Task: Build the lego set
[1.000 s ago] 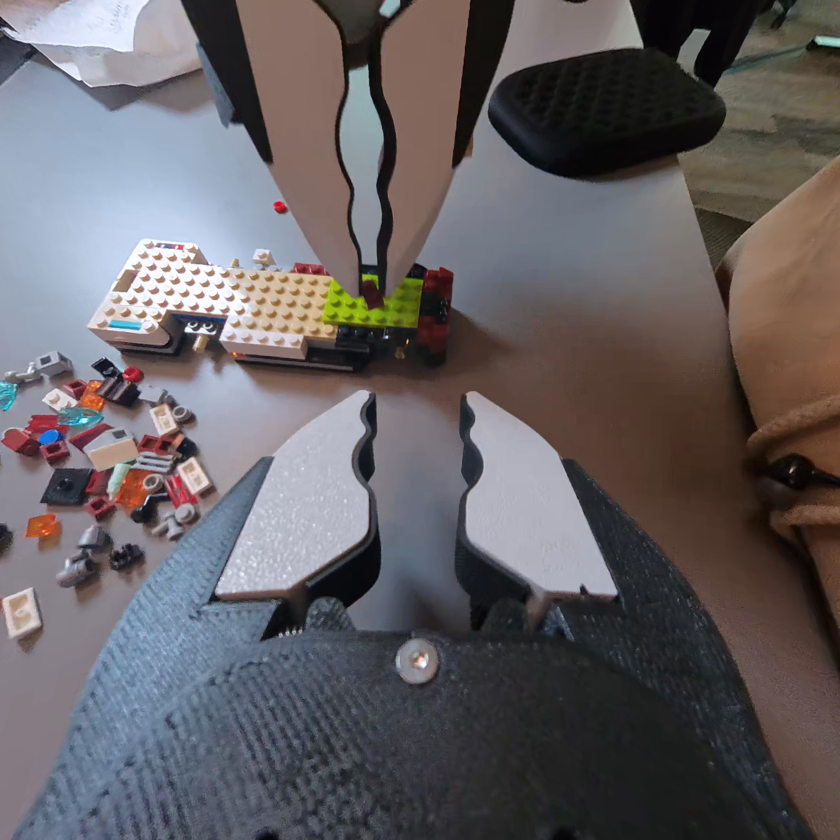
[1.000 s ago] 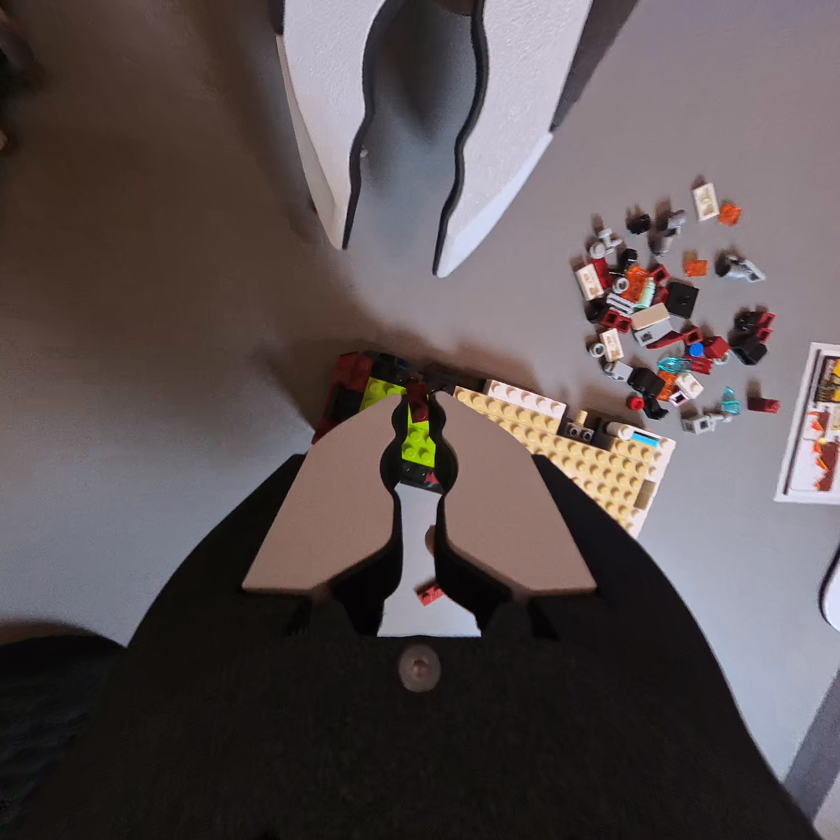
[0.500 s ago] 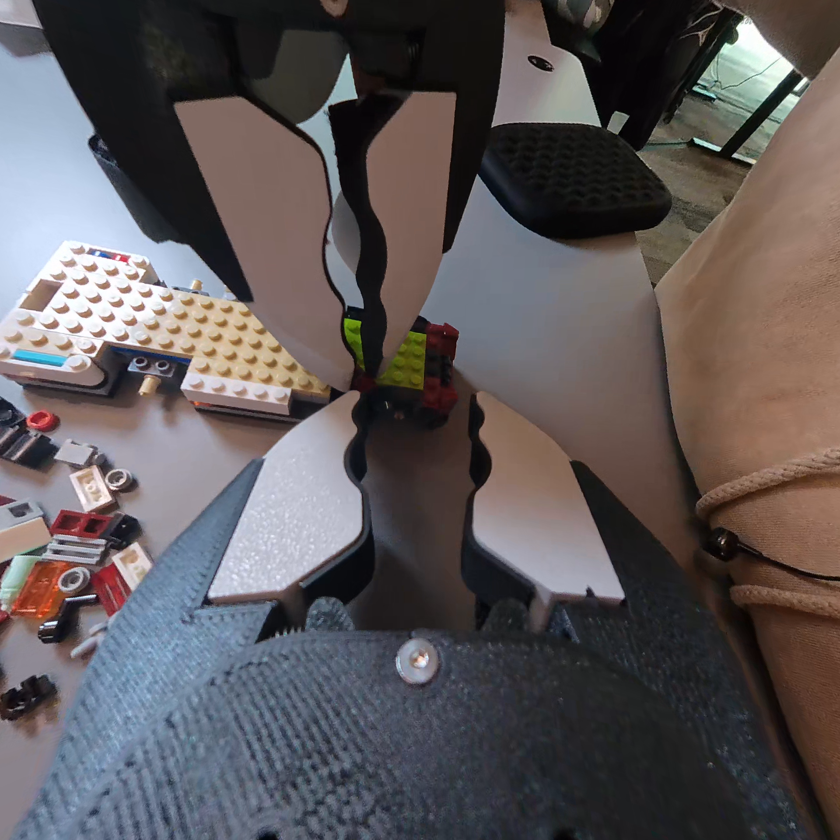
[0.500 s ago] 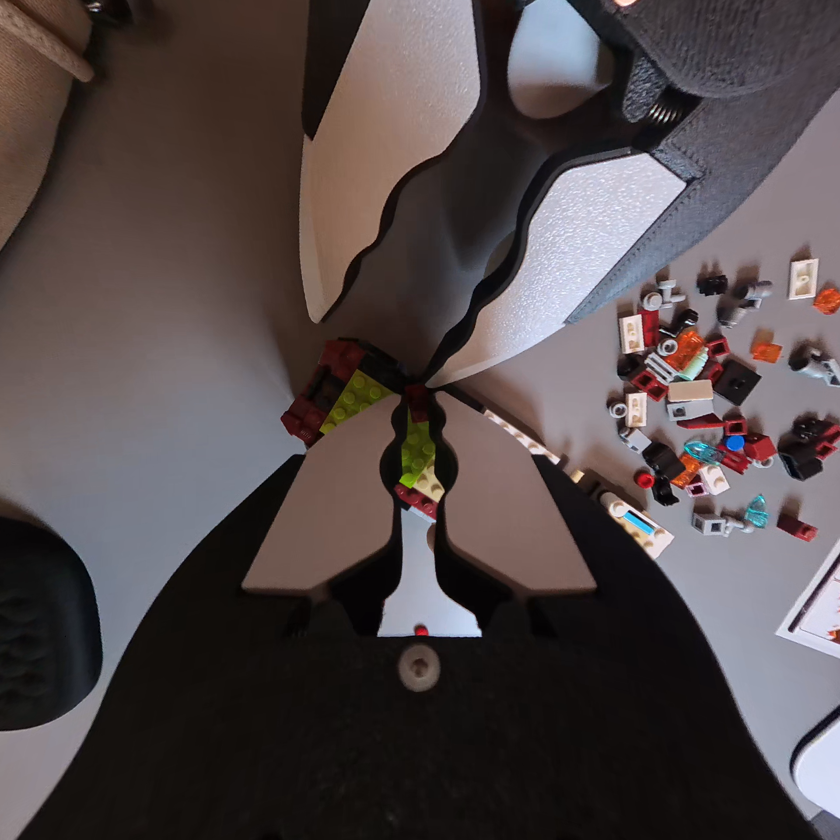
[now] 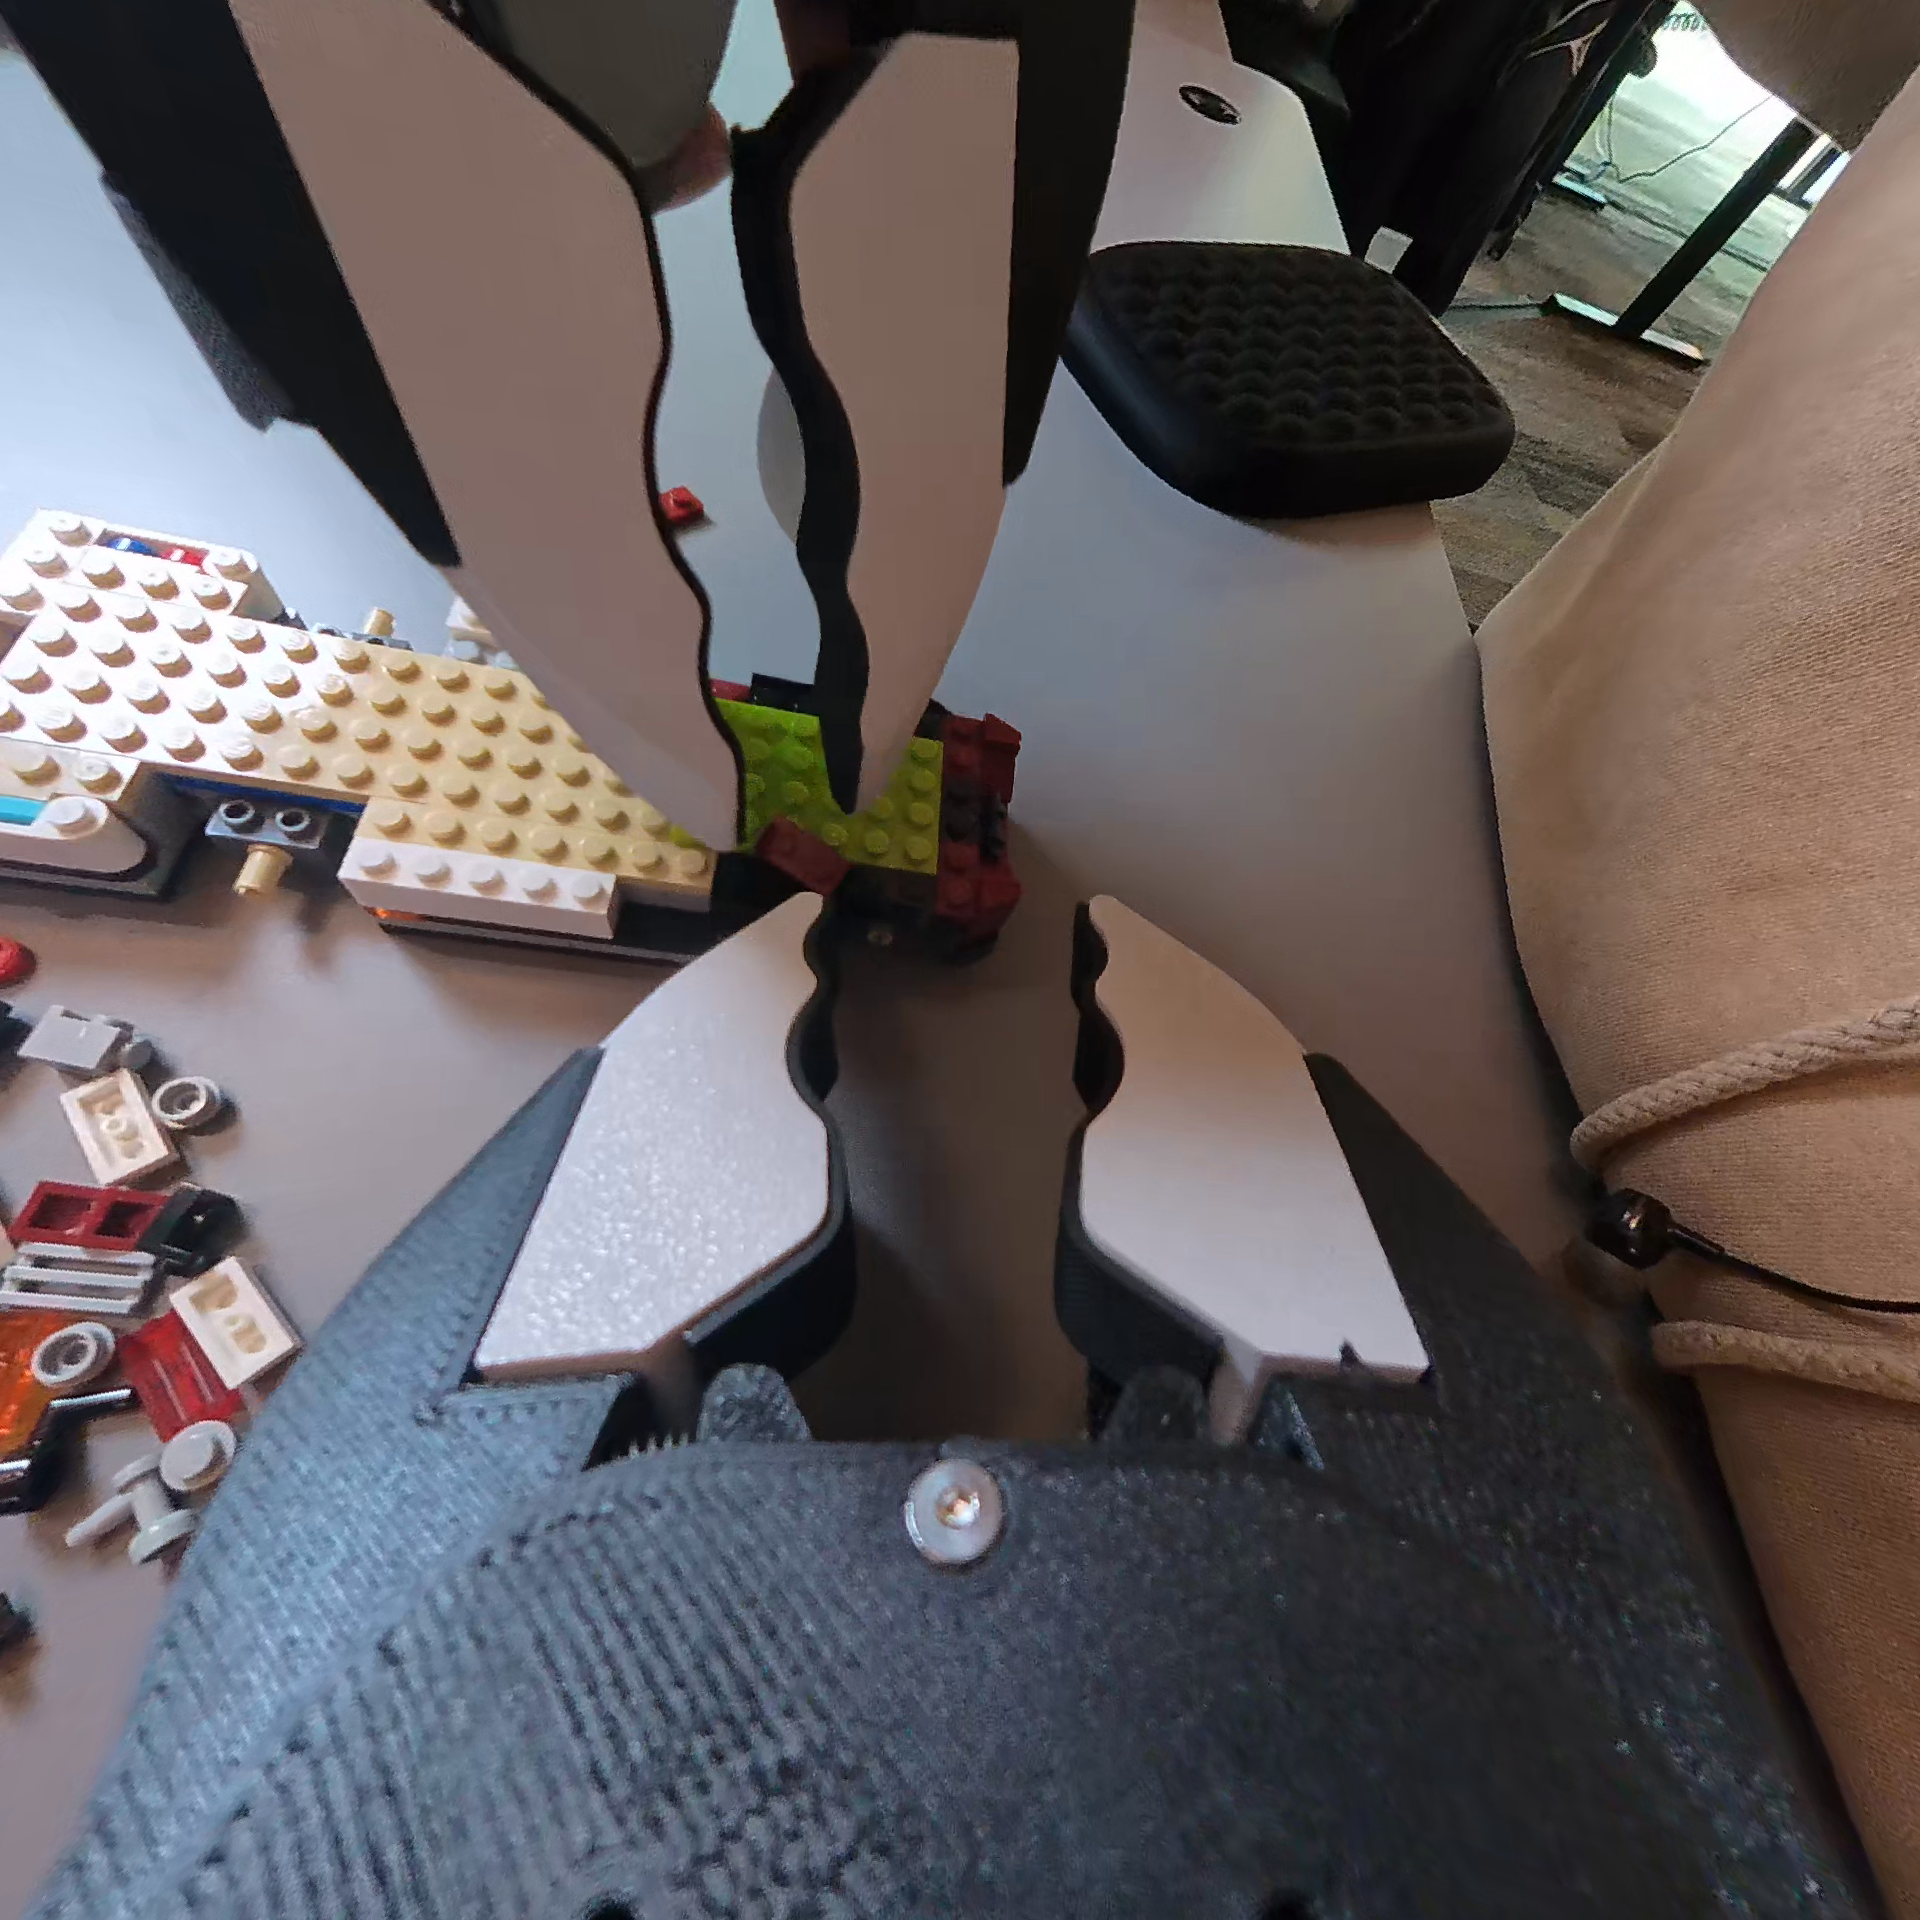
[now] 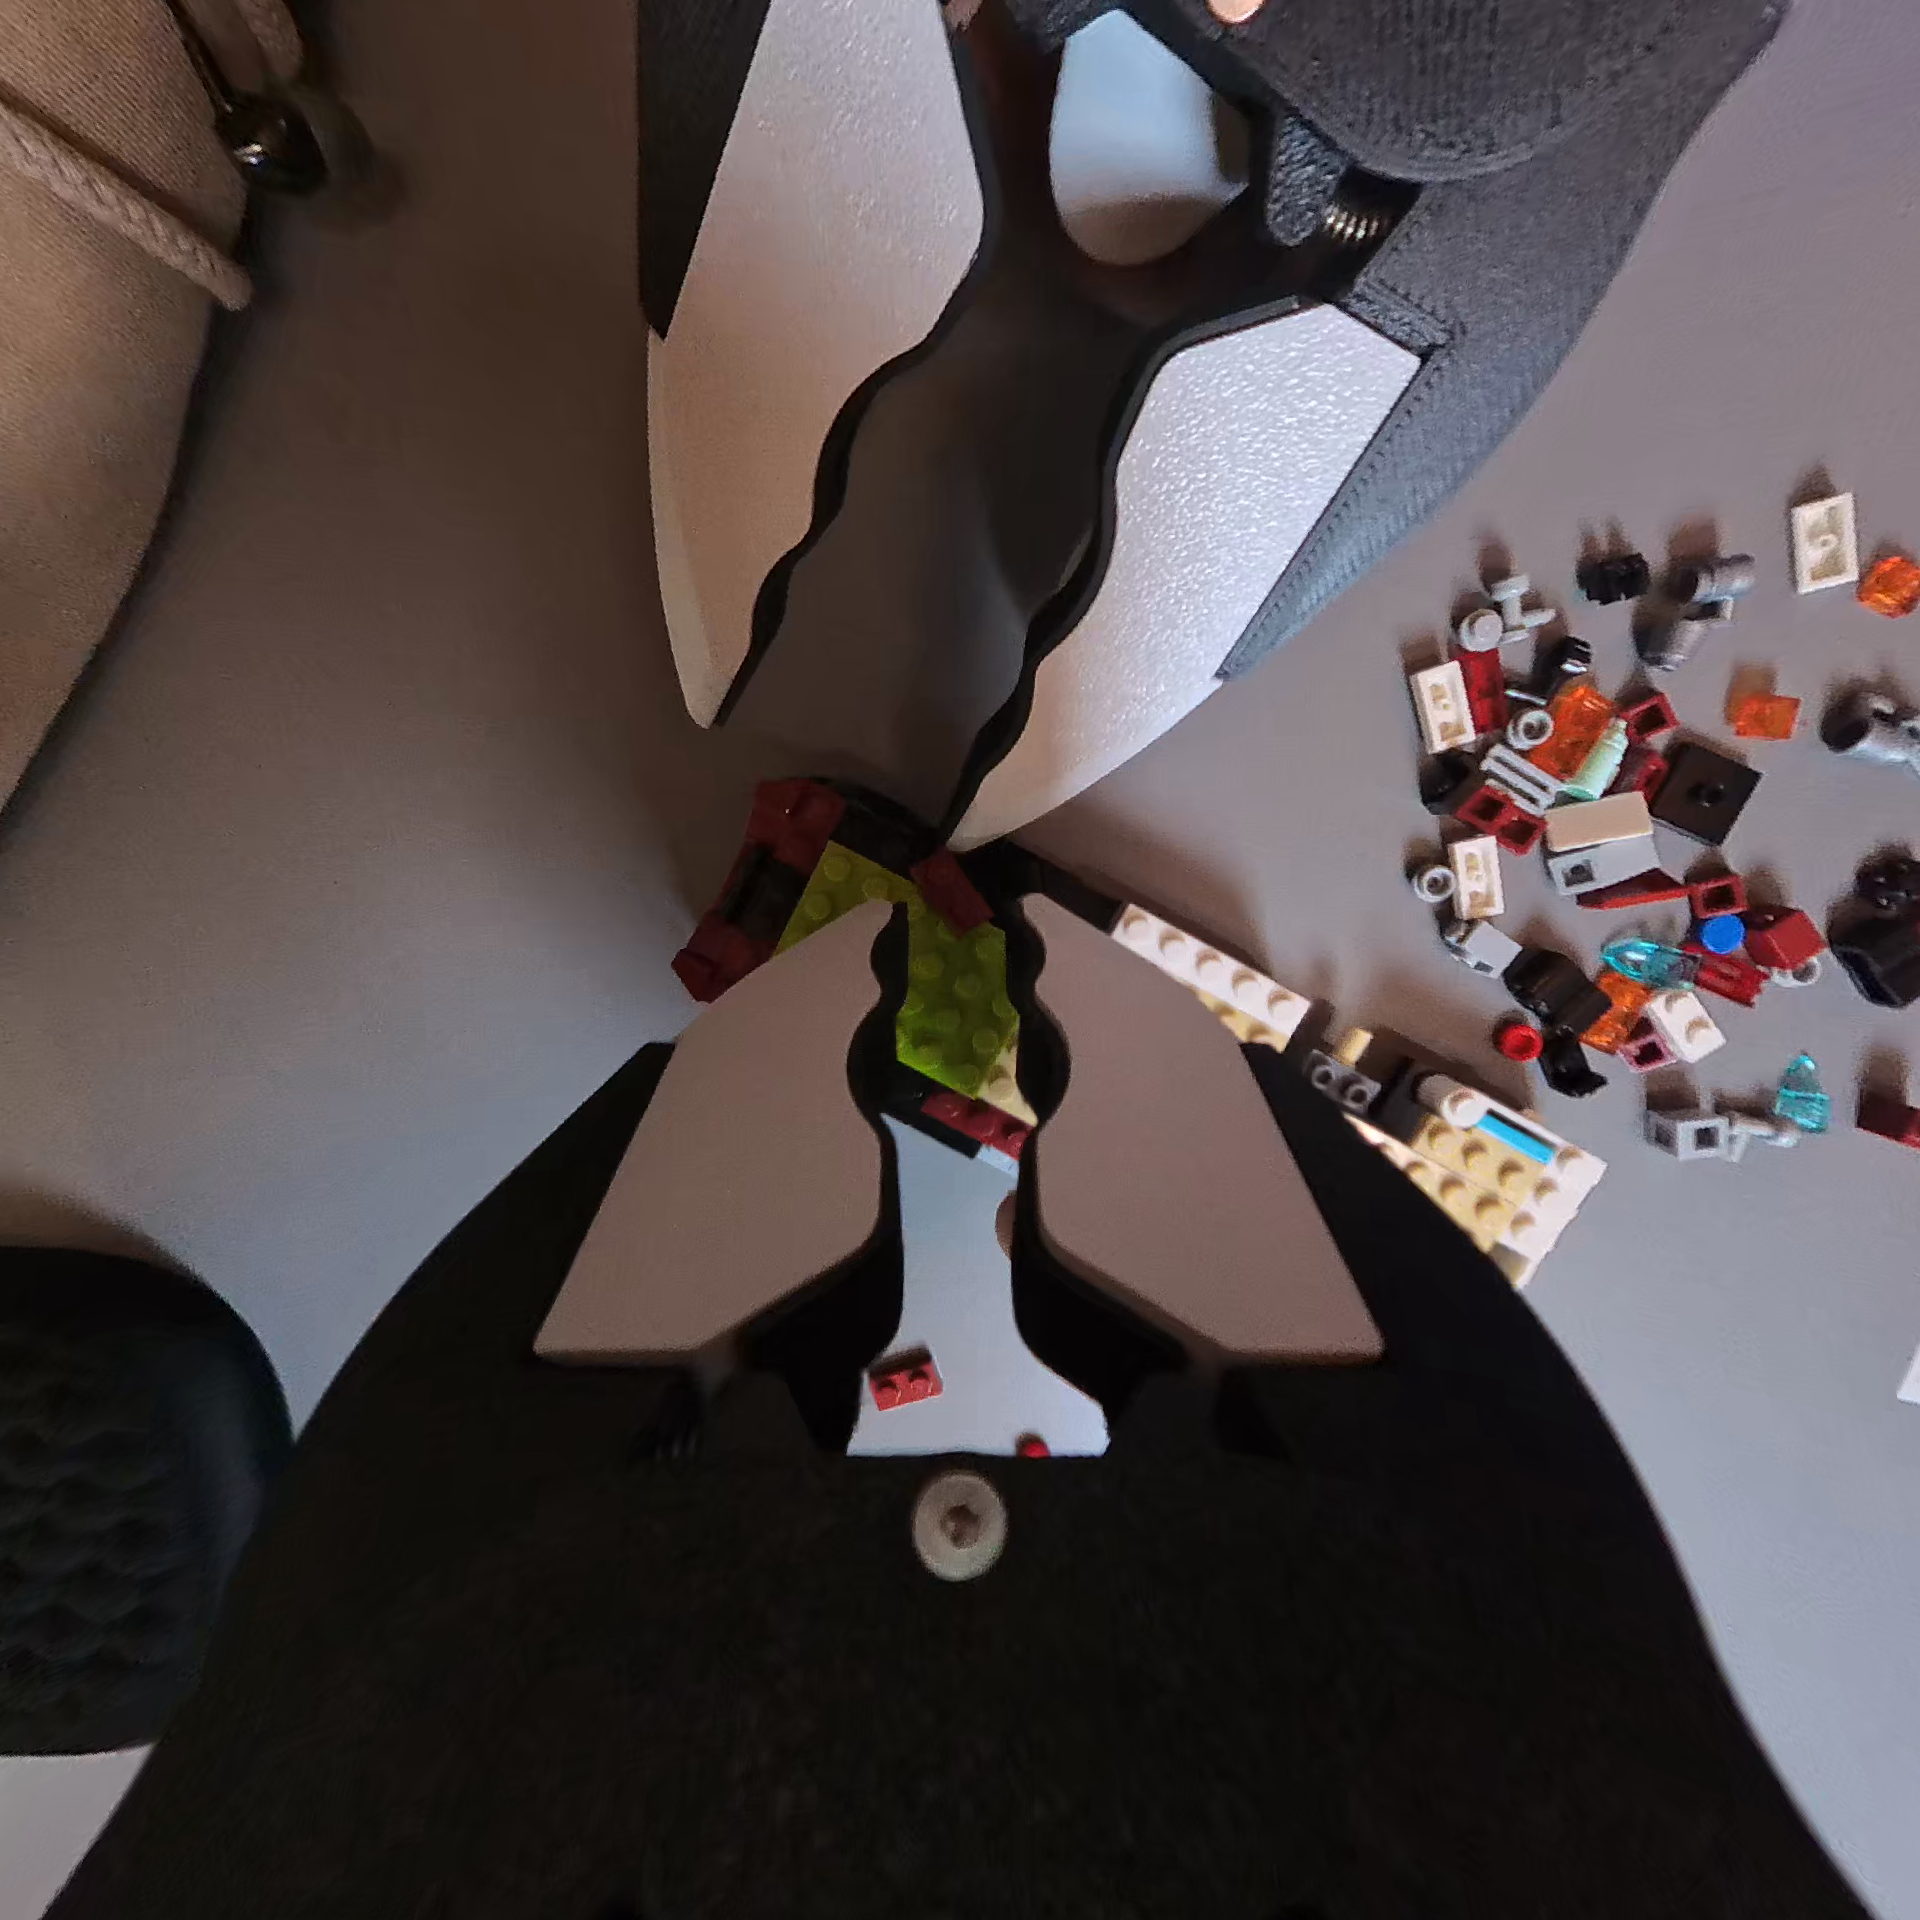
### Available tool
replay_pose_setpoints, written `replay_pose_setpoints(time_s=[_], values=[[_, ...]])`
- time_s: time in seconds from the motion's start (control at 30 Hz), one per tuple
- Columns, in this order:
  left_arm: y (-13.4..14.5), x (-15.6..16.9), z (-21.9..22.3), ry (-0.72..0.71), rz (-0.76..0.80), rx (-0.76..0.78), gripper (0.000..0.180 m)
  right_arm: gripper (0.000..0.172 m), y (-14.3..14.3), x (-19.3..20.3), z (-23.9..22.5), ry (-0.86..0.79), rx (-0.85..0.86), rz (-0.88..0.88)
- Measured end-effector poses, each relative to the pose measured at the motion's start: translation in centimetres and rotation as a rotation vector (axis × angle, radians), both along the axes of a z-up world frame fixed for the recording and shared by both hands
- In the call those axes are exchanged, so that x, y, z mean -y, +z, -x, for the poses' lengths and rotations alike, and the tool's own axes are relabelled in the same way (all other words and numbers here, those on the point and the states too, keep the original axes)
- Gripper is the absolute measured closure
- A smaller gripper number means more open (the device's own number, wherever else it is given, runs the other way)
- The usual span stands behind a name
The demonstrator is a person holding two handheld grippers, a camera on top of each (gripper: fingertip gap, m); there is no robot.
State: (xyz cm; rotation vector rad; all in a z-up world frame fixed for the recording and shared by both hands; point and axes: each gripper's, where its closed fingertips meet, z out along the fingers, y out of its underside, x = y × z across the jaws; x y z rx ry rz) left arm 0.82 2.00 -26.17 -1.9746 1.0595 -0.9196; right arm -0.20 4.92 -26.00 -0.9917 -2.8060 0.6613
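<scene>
Where right gripper (image 6: 956,914) earlier pinched dark red brick (image 5: 800,854), jaws now parted; left gripper (image 5: 951,914) stays wide, bare

Bare grey table (image 6: 436,582) lies open left of the tan, lime and dark-red brick model (image 6: 951,997); scattered small loose bricks (image 6: 1621,831) crowd the right, and the black textured pad (image 5: 1288,374) blocks the far edge.

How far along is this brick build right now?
Done: the tan-and-lime model stands partly assembled. In hand: nothing; right gripper and left gripper are open, and a dark red brick lies tilted on the lime plate. Left: loose pieces beside it.
</scene>
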Motion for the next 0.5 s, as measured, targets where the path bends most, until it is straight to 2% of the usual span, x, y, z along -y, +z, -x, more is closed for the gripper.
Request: replay_pose_setpoints(time_s=[0.2,0.5], values=[[0.07,0.2,-0.03,-0.008,0.0,0.001,0.137,0.158,0.35,0.24,-0.41,-0.055,0.011,0.064],[0.11,0.38,-0.11,-0.013,0.0,0.004,0.137,0.158,-0.14,0.68,0.07,-0.045,0.021,0.079]])
